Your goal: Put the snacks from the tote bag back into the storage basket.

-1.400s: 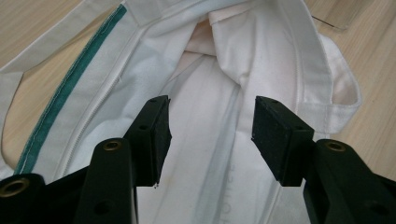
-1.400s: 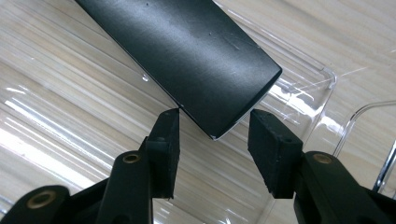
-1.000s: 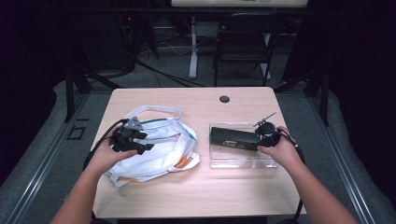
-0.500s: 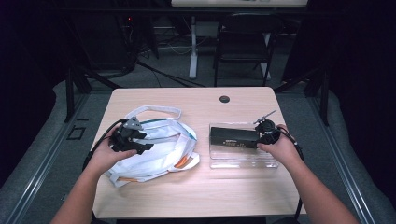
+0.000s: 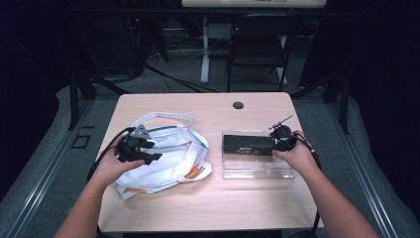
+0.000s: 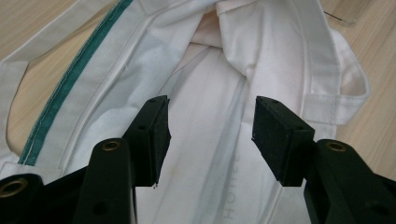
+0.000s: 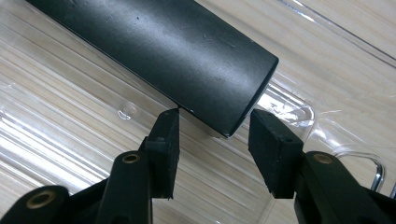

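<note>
A white cloth bag [image 5: 173, 153] with a green stripe and white handles lies on the left half of the table. My left gripper [image 5: 151, 151] hovers over it, open; in the left gripper view the jaws [image 6: 210, 109] stand wide apart above the bag's fabric [image 6: 224, 56] with nothing between them. On the right, a long black case [image 5: 247, 145] rests in a clear plastic tray [image 5: 257, 171]. My right gripper [image 5: 274, 144] is at the case's right end. In the right gripper view its jaws [image 7: 215, 116] flank the end of the black case [image 7: 177, 51], open, with a gap at the right pad.
The wooden table [image 5: 208, 203] has a round cable hole [image 5: 238, 105] near its far edge. A folding chair [image 5: 260, 49] and desk legs stand on the floor beyond. The tray's ribbed floor [image 7: 70, 140] lies under the jaws.
</note>
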A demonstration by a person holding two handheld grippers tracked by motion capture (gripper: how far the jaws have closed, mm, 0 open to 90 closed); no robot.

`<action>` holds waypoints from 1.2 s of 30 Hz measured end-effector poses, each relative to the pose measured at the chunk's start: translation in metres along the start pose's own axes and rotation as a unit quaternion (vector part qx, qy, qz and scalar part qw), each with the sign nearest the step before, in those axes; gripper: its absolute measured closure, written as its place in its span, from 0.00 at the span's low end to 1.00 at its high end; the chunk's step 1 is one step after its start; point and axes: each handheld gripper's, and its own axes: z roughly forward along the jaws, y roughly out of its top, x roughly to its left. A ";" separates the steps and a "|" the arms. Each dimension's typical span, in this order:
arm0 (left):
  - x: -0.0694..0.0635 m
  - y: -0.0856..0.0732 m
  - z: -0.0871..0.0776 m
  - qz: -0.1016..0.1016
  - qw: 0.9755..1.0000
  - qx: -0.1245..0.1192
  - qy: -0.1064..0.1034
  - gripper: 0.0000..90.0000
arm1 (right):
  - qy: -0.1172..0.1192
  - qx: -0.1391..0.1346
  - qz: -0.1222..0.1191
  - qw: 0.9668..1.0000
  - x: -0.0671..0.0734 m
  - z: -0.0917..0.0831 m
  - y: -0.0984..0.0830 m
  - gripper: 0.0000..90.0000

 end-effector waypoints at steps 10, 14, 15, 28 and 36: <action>0.002 -0.003 -0.002 -0.005 1.000 -0.004 0.001 0.51 | 0.000 -0.004 0.003 1.000 0.000 0.003 0.003 0.59; 0.001 -0.004 -0.001 -0.003 1.000 -0.002 0.000 0.51 | -0.002 -0.005 0.003 1.000 0.000 0.004 0.003 0.58; 0.000 -0.004 -0.001 -0.003 1.000 -0.001 0.000 0.51 | -0.003 -0.002 0.000 1.000 -0.001 0.003 0.003 0.58; 0.001 -0.006 -0.003 -0.004 1.000 -0.004 0.003 0.51 | 0.001 -0.007 0.002 1.000 -0.001 0.000 0.003 0.54; 0.000 -0.005 -0.005 -0.002 1.000 -0.007 0.004 0.51 | 0.009 -0.022 -0.004 1.000 0.004 -0.016 0.003 0.55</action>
